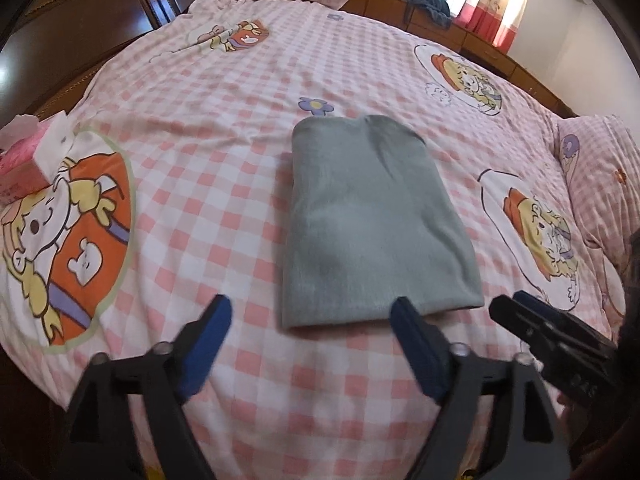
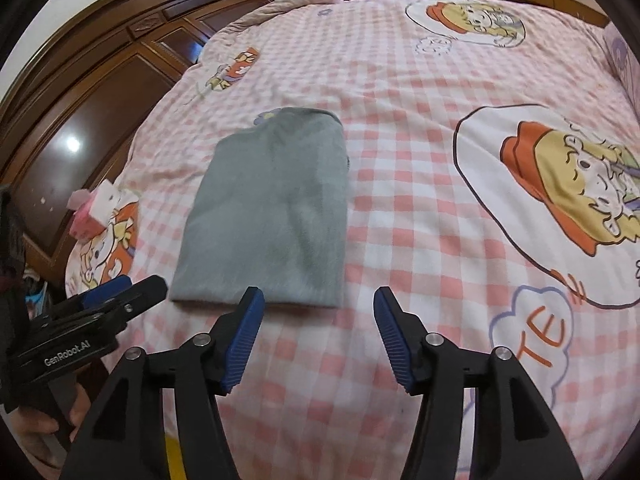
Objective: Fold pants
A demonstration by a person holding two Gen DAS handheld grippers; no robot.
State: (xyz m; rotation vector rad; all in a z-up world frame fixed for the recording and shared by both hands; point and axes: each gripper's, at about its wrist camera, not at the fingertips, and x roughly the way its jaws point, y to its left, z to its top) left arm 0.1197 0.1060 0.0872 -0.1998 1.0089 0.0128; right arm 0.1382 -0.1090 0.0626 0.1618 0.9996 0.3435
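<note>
The left hand-held gripper [image 1: 310, 322] hangs just above the bed with its two blue-padded fingers spread wide and nothing between them; its right finger tip overlaps the near edge of the pants in the left wrist view. The right hand-held gripper [image 2: 319, 306] is likewise spread and empty, its left finger tip over the near edge of the same fabric. Each gripper shows at the margin of the other's view, side by side, and a hand [image 2: 40, 428] grips the left one's handle.

Under both lies the bed [image 1: 200, 152], covered by a pink-and-white checked quilt printed with round cartoon pictures and small purple flowers. A dark carved wooden headboard [image 2: 80, 92] rises on the left. Low wooden cabinets [image 1: 472, 28] run along the far side beneath red and cream curtains [image 1: 496, 4] at a bright window, with dark clothing heaped on top. A pink tissue pack [image 1: 24, 160] rests at the bed's left edge.

The pants [image 1: 372, 216] are grey-green, soft and matte, folded into one compact rectangle lying flat near the middle of the quilt, just ahead of both grippers, with faint creases near its far end.

Count: two grippers, one folded pair of pants, one tissue pack.
</note>
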